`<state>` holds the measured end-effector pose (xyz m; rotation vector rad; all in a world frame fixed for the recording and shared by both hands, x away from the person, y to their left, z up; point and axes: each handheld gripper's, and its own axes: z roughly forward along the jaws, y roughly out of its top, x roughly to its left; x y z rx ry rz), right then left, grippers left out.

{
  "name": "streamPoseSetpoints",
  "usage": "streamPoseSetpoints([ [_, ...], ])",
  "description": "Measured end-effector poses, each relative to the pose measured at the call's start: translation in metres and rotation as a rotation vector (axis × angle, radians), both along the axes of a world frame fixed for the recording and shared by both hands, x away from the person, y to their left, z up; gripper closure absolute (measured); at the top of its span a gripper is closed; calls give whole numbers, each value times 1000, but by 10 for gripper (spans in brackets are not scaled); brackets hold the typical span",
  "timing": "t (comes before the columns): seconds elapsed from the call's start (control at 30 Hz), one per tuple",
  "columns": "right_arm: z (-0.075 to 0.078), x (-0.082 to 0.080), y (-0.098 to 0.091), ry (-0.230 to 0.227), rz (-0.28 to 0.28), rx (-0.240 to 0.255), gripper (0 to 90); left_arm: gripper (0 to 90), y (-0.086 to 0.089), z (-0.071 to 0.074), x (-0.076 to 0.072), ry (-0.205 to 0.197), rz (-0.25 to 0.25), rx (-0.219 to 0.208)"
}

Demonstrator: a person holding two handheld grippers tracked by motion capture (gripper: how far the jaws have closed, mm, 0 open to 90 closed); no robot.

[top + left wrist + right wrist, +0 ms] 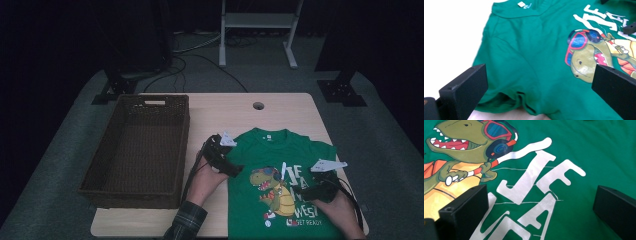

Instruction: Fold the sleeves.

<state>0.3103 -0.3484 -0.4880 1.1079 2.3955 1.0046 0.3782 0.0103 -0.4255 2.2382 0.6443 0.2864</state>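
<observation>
On the desk [280, 102], a light wooden top with a round cable hole near its far edge, the following are lying:

Basket [137, 150]: dark brown wicker, rectangular, sitting on the left half of the desk, its near end reaching the front edge.

Shirt [300, 150]: green, lying flat and face up on the right half, collar pointing away from the person. A dinosaur print [272, 190] with red glasses and headphones is showing on the chest, with white lettering beside it. The near left part of the shirt is bunching into a small fold in the left gripper view [524, 100].

Left gripper [235, 170]: the person's left hand is holding it at the shirt's left edge, just beside the basket. Its jaws are standing wide apart over the green cloth [534, 75], clasping nothing.

Right gripper [300, 190]: the right hand is holding it over the print, near the shirt's right side. Its jaws are likewise spread wide above the white letters [534, 187], gripping nothing.

A plaid sleeve [187, 220] is entering from the bottom.
</observation>
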Motion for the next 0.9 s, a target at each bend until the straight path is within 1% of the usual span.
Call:
streamPoseSetpoints([
  [0.07, 0, -1, -2, 2, -3, 1, 0, 0, 2, 2, 4, -11, 5, -4],
  [0.17, 0, -1, -3, 2, -4, 1, 0, 0, 5, 6, 9, -8, 11, -14],
  [0.33, 0, -2, -5, 2, -5, 1, 0, 0, 7, 10, 18, -13, 24, -5],
  [0.37, 0, -3, -6, 2, -5, 1, 0, 10, 8, 12, 20, -13, 17, -2],
  [0.4, 0, -3, -6, 1, -3, 0, 0, 38, 9, 13, 22, -12, 12, 1],
  [0.47, 0, -3, -7, 1, -4, 1, 0, 47, 11, 14, 26, -17, 26, 4],
  [0.5, 0, -3, -7, 1, -4, 1, 0, 58, 11, 14, 28, -11, 35, 5],
  [0.53, 0, -3, -7, 1, -4, 2, 0, 108, 13, 14, 30, -5, 32, 10],
  [0.6, 0, -3, -7, 2, -5, 2, 0, 122, 14, 14, 34, 2, 47, 16],
  [0.67, 0, -3, -7, 2, -5, 2, 0, 150, 16, 12, 38, 10, 60, 19],
  [0.73, 0, -3, -7, 1, -4, 1, 0, 200, 18, 9, 41, 18, 65, 21],
  [0.83, 0, -3, -7, 1, -5, 2, 0, 231, 18, 4, 45, 22, 77, 40],
  [0.9, 0, -3, -7, 1, -5, 2, 0, 287, 19, 2, 47, 28, 86, 43],
])
